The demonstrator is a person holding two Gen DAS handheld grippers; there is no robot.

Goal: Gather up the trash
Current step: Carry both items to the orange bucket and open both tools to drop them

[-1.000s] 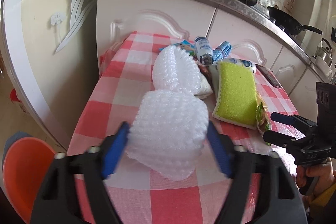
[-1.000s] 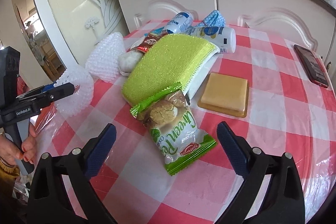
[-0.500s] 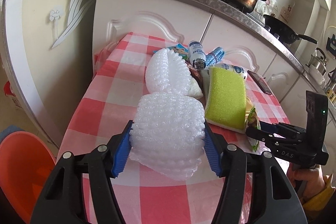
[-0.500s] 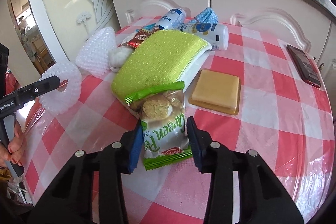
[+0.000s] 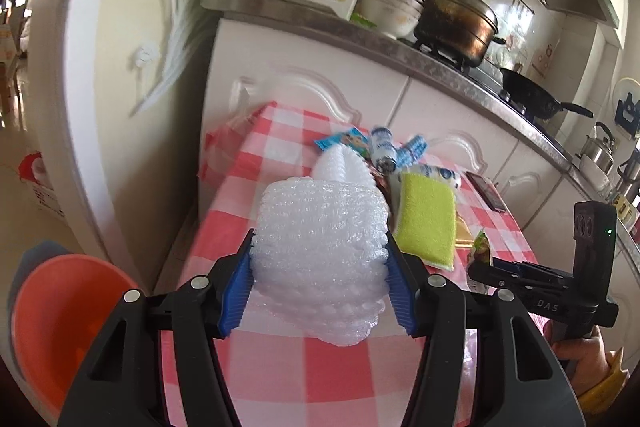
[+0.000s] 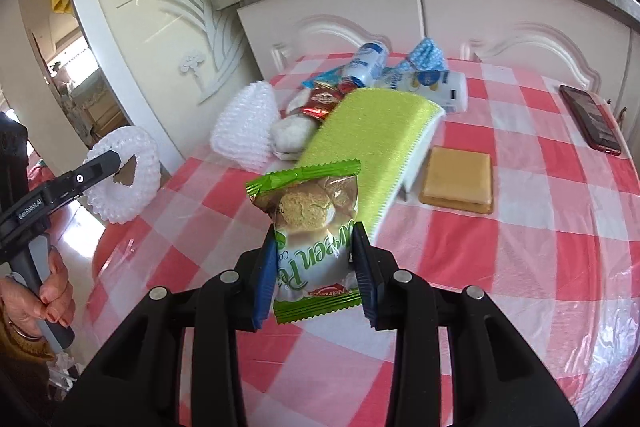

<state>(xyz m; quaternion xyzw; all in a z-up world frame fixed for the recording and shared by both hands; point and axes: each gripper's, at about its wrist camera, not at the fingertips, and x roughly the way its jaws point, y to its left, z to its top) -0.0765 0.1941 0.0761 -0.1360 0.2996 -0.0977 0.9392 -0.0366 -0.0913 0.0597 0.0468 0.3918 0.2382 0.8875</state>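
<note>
The right gripper (image 6: pixel 316 269) clamps a green snack packet (image 6: pixel 312 239) between its blue pads, holding it raised over the near part of the red-and-white checked tablecloth (image 6: pixel 540 247). Beyond the packet lies a green scrubbing pad (image 6: pixel 368 147), with a tan square block (image 6: pixel 458 179) just to its right, a dark red phone (image 6: pixel 590 119) at the far right edge, and small bottles and wrappers heaped at the far end. At the left, a hand (image 6: pixel 44 303) holds the left gripper (image 6: pixel 102 165), whose jaws are closing on a white foam net ring (image 6: pixel 124 179), and another white foam net (image 6: pixel 246 125) rests farther along the table's left edge.
</note>
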